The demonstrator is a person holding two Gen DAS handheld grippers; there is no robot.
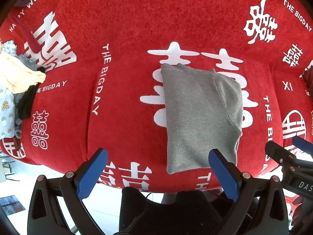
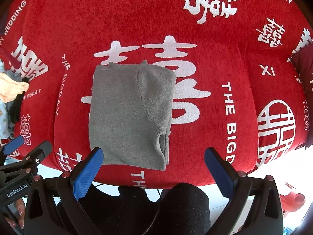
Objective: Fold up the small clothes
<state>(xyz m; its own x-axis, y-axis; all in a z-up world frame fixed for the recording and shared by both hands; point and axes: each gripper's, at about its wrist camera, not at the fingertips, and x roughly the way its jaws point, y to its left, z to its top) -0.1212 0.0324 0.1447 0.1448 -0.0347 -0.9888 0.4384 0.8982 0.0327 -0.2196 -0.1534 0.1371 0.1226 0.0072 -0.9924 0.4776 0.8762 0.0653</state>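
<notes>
- Left wrist view: a red blanket [image 1: 127, 29] with white lettering covers the surface. The folded grey garment [image 1: 197, 117] lies near its front edge; a pile of clothes [image 1: 13, 90] sits far left. The left gripper [image 1: 158, 173] is spread apart, empty.
- Right wrist view: the same garment lies centred; the right gripper [image 2: 153, 171] is spread apart, empty, just before it.

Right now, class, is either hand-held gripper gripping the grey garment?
No: the left hand-held gripper and the right hand-held gripper both stand open, with the folded grey garment lying free on the red cloth.

Black claw [image 1: 158, 168] frames, blue ribbed pads [image 2: 87, 173], red screws.
</notes>
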